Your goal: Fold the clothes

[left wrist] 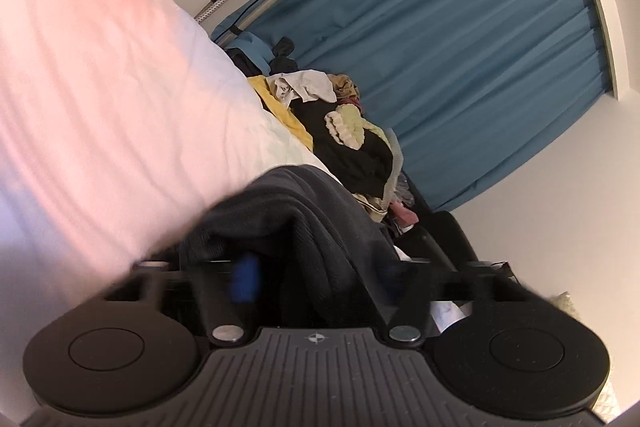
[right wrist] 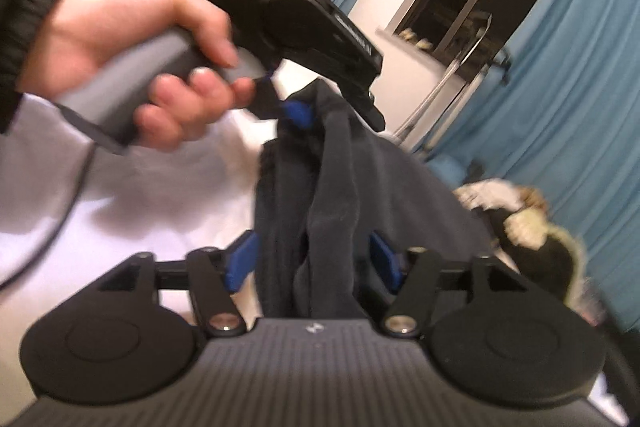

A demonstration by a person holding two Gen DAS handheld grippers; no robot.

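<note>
Jaws on your left gripper [left wrist: 316, 279] stand wide in the left wrist view, the dark garment [left wrist: 312, 211] bunched between them, pads not pressing; it hangs over the white bed [left wrist: 100, 87], with the unfolded pile [left wrist: 340, 131] beyond. Right wrist view: right gripper [right wrist: 314, 259] also spread, cloth [right wrist: 320, 211] loose between the blue pads [right wrist: 240, 259]; your left hand [right wrist: 132, 59] holds the other tool above. Re-pinch one single edge each side, not the bunch, before spreading it flat.

A home bedroom: white bed sheet [left wrist: 100, 87], blue curtains [left wrist: 460, 67], and a heap of clothes [left wrist: 340, 131].
</note>
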